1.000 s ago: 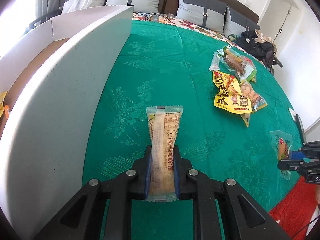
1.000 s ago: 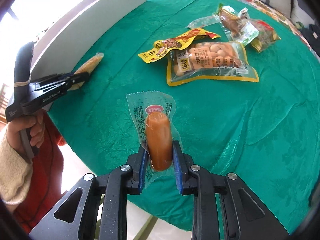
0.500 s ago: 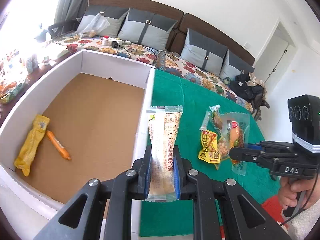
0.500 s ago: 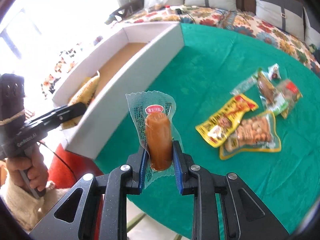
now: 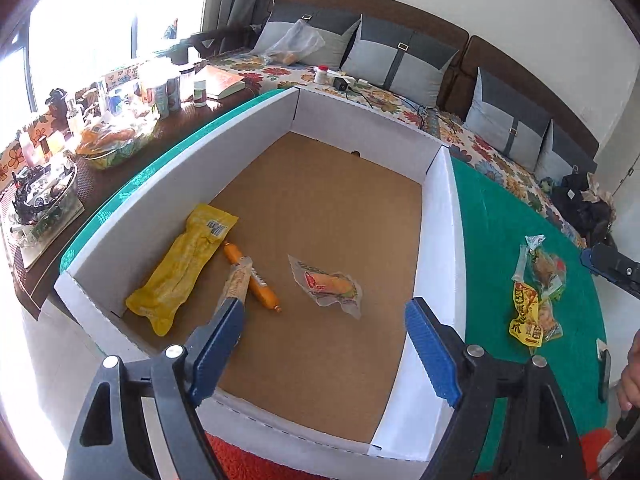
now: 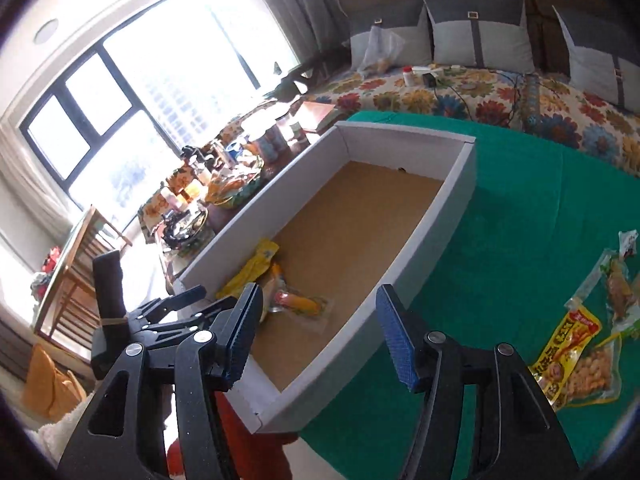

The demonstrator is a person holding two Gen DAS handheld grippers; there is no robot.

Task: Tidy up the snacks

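Observation:
A white cardboard box (image 5: 436, 216) with a brown floor sits on the green table. In it lie a yellow packet (image 5: 182, 268), an orange sausage stick (image 5: 252, 282), a beige biscuit bar (image 5: 237, 280) and a clear-wrapped sausage (image 5: 330, 285). My left gripper (image 5: 324, 354) is open and empty above the box's near end. My right gripper (image 6: 318, 334) is open and empty, above the box's near right wall (image 6: 432, 236). The wrapped sausage also shows in the right wrist view (image 6: 300, 304). Several snack packets (image 5: 536, 296) remain on the green cloth to the right (image 6: 580, 344).
A side table (image 5: 80, 152) crowded with bottles, bowls and a book stands left of the box. A floral sofa with grey cushions (image 5: 404, 60) runs behind the table. The left gripper tool (image 6: 132, 320) shows in the right wrist view. The green tablecloth (image 6: 520, 216) lies right of the box.
Both grippers have opened. The biscuit bar has left my left gripper and the wrapped sausage my right; both now lie on the box floor.

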